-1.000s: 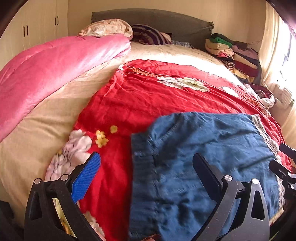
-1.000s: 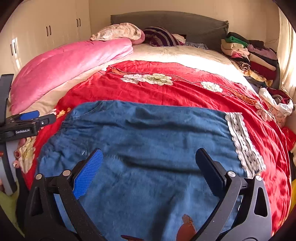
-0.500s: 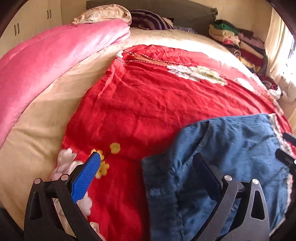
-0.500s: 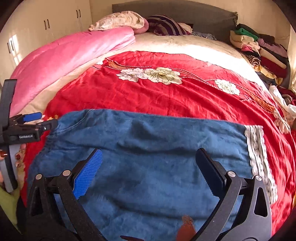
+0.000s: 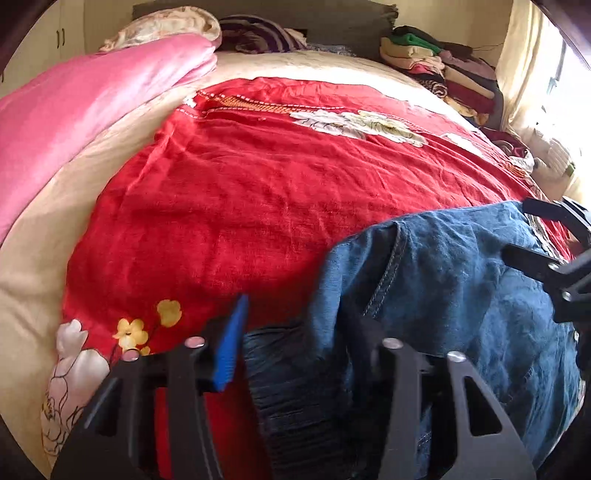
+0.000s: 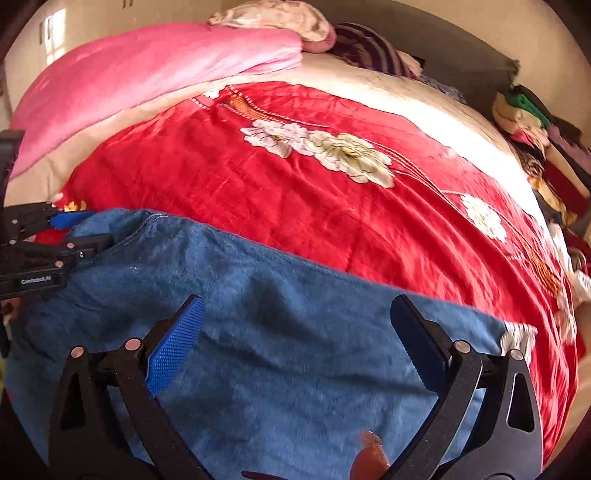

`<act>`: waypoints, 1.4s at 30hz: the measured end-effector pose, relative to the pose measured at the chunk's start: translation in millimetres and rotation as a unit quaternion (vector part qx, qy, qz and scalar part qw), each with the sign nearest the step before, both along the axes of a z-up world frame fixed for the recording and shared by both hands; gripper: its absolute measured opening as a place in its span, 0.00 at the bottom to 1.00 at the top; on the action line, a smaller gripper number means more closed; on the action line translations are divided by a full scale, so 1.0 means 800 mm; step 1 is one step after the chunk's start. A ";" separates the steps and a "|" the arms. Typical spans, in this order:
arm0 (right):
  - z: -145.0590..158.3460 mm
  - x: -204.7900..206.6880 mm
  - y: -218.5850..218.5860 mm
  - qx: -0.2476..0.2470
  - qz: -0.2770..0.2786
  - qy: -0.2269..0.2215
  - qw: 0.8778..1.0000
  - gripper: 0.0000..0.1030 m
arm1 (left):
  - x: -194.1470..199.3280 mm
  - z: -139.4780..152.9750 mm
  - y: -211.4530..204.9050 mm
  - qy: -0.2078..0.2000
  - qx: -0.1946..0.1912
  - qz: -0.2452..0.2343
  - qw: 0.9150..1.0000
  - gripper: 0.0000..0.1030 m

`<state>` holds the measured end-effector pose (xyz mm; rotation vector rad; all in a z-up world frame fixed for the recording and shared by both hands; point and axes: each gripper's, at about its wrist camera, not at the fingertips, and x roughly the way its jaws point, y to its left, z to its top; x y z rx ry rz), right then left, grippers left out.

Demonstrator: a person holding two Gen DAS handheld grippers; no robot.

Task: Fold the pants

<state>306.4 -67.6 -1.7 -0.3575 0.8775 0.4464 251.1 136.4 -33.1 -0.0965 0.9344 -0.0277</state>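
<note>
Although the blue denim pants filled the lower half of the right wrist view, their near edge was cut off by the frame, and a reddish-brown shape at the bottom edge could not be made out. The pants lay spread across a red floral blanket on the bed, waistband toward the left claw, lace-trimmed hem toward the right. Motion blur softened the left claw's dark finger, so contact was hard to judge; its jaws were closing, with the gathered waistband between them, the blue pad apparently not yet pressing the cloth. The right claw stood wide above the denim, gripping nothing. A pink quilt lay along the bed's left side over a beige sheet, with pillows against a dark headboard. Folded clothes were stacked at the far right, beside a bright curtained window; cupboard doors showed at far left. Compared with one second earlier, the left claw had narrowed from fully wide and come lower over the waistband, while the right claw remained wide.
</note>
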 end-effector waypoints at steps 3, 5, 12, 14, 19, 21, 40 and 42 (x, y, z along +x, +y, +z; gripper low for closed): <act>-0.007 0.010 0.008 -0.009 0.011 0.005 1.000 0.92 | -0.007 0.008 -0.003 -0.019 0.006 -0.003 1.000 0.38; -0.011 0.015 0.013 -0.020 0.014 0.004 1.000 0.92 | -0.015 0.017 -0.007 -0.039 0.021 -0.005 0.999 0.37; -0.014 0.025 0.030 -0.045 0.039 -0.024 0.998 0.92 | -0.048 0.048 -0.010 -0.100 0.040 -0.009 0.994 0.36; -0.015 0.026 0.036 -0.047 0.050 -0.028 0.997 0.92 | -0.055 0.052 -0.012 -0.108 0.044 -0.011 0.993 0.36; -0.022 0.019 0.053 -0.044 0.095 -0.027 0.994 0.39 | -0.056 0.050 -0.014 -0.105 0.050 -0.014 0.993 0.36; -0.023 0.010 0.055 -0.032 0.108 -0.024 0.993 0.18 | -0.053 0.047 -0.011 -0.100 0.048 -0.010 0.994 0.36; 0.052 -0.133 -0.012 0.097 0.093 -0.059 0.989 0.03 | -0.125 0.089 -0.042 -0.169 0.123 -0.010 0.978 0.36; 0.056 -0.151 -0.020 0.107 0.090 -0.055 0.989 0.03 | -0.144 0.089 -0.044 -0.175 0.114 -0.012 0.978 0.36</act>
